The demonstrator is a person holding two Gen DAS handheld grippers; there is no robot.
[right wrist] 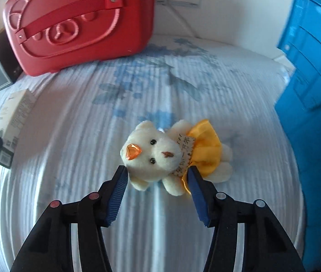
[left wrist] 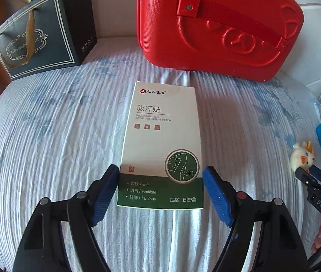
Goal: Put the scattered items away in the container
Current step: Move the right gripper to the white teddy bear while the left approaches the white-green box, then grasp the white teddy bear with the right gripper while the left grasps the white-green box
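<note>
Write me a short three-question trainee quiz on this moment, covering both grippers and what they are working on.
1. True or false: the white-and-green box lies between the left gripper fingers.
2. What sits between the right gripper pads? A) plush bear B) mug C) towel
3. What colour is the bear's dress?
Key: 1 true; 2 A; 3 yellow.

Box [left wrist: 160, 145] on bedsheet [left wrist: 58, 147], case [left wrist: 217, 27] behind it, plush bear [right wrist: 167, 156] to right.
</note>
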